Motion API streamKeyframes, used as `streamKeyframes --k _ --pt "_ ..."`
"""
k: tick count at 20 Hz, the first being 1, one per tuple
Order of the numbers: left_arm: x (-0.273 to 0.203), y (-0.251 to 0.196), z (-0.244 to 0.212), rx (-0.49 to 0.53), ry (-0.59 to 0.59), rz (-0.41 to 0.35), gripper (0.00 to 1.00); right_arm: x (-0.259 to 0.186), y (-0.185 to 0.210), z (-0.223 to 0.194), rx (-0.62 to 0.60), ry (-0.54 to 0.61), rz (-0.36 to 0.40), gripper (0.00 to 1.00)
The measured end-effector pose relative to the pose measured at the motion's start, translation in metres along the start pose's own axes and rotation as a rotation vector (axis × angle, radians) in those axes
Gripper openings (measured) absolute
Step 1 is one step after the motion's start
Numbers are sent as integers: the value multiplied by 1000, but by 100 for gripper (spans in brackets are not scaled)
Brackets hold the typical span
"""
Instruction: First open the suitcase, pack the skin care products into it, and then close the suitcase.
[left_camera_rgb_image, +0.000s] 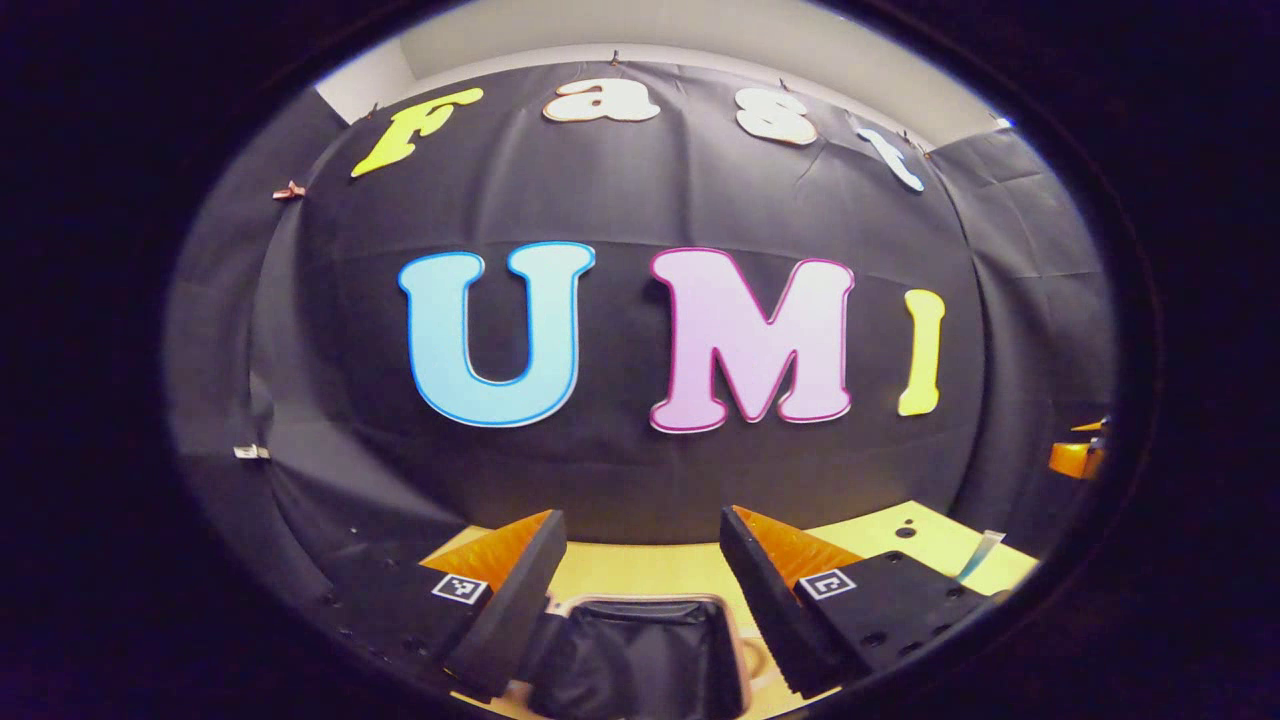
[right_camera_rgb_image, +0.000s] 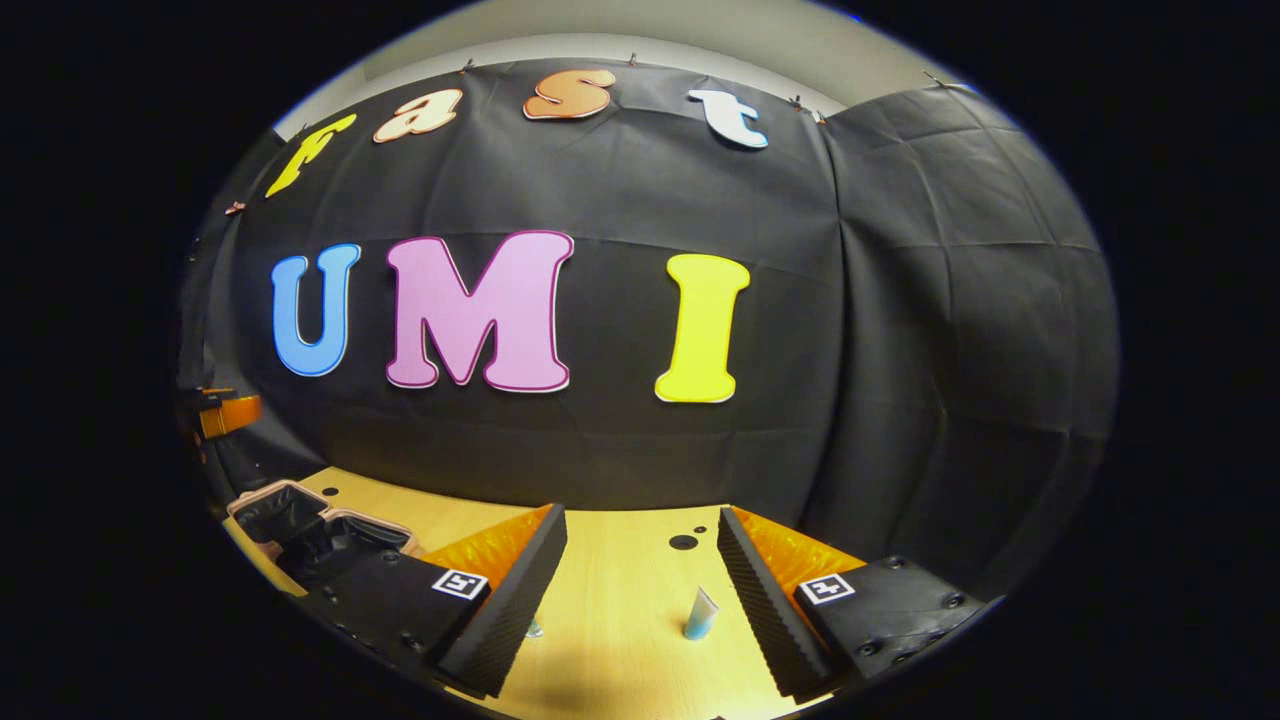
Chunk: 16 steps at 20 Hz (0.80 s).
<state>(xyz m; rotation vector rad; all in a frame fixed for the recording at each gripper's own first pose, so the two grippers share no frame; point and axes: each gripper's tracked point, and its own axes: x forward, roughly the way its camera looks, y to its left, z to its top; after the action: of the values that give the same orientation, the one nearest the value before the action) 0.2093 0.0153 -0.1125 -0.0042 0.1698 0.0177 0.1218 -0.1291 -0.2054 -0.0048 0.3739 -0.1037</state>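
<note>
— Both your grippers, left (left_camera_rgb_image: 634, 590) and right (right_camera_rgb_image: 640, 590), gape with nothing held?
— Yes. Your open black-lined pink-rimmed suitcase (left_camera_rgb_image: 640, 650) lies below the left one; a small pale-blue tube (right_camera_rgb_image: 701, 613) stands on the wooden table (right_camera_rgb_image: 620, 640) between your right fingers.

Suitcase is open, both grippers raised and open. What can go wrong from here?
1. The small tube stands upright on the table between the right gripper's spread fingers; a careless close may tip it over rather than grip it.
2. The open suitcase lies off to that gripper's left, so the carry crosses the table and a loose hold may drop the tube.
3. The left gripper hovers over the suitcase and may block the drop-in.
</note>
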Motion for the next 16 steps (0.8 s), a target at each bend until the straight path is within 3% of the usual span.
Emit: streamKeyframes --k 4,7,13,16 --pt "-6 -94 -68 -21 62 -124 98 9 -19 -53 -3 77 -10 96" --pt "-5 -161 -137 -21 183 -260 99 16 -27 -91 -4 121 -4 96" --pt "23 -219 -242 44 308 -353 99 39 -45 -155 14 188 -17 97" --pt "50 -243 -277 60 353 -356 99 51 -50 -191 9 238 -29 97"
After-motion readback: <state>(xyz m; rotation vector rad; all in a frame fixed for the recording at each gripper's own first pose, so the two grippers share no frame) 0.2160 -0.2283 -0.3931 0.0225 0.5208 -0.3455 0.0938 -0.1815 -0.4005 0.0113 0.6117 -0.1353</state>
